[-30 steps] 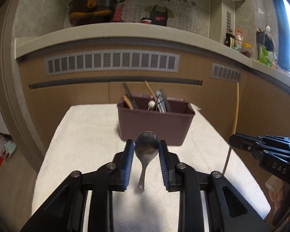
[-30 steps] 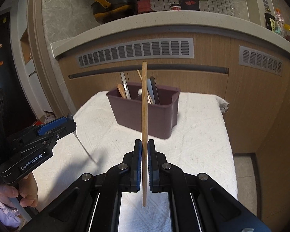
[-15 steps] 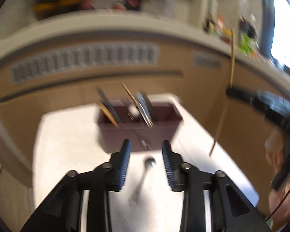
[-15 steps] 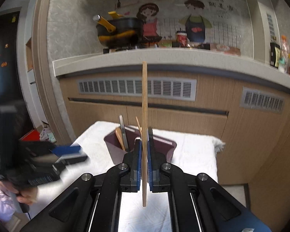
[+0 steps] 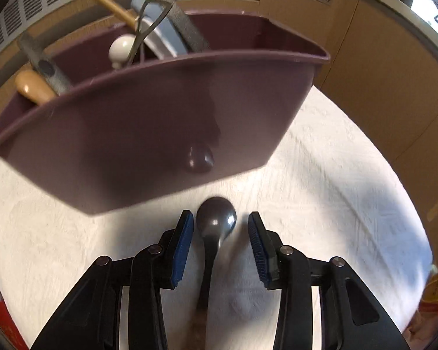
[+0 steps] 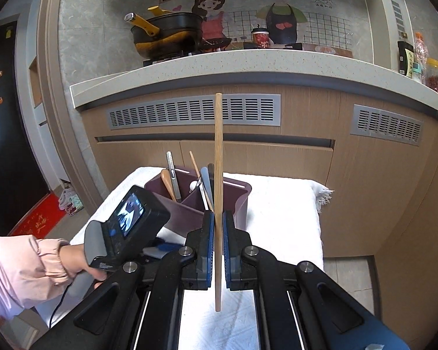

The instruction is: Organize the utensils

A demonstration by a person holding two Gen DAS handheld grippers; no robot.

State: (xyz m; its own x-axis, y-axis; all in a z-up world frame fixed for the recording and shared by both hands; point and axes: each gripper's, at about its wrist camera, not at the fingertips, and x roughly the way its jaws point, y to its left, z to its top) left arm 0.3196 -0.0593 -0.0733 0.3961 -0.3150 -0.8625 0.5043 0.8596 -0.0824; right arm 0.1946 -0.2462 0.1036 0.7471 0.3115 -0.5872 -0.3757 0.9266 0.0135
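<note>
The left gripper (image 5: 220,230) hangs wide over one spoon (image 5: 216,218) lying on the white cloth (image 5: 321,189), just near the bin (image 5: 160,122). I'd drop lower and pinch the neck. The right gripper (image 6: 218,227) clamps one chopstick (image 6: 218,145) upright. About six utensils already stand inside.

**A home kitchen**

A speckled pale stone bench (image 6: 248,61) carries a black pot with yellow handles (image 6: 166,36) on a hob. Behind it, a cartoon couple in aprons decorates the grey tiled wall (image 6: 242,8). Below run wood-grain cabinets with grey vent grilles (image 6: 194,110); condiment bottles (image 6: 417,58) stand at its right end.
</note>
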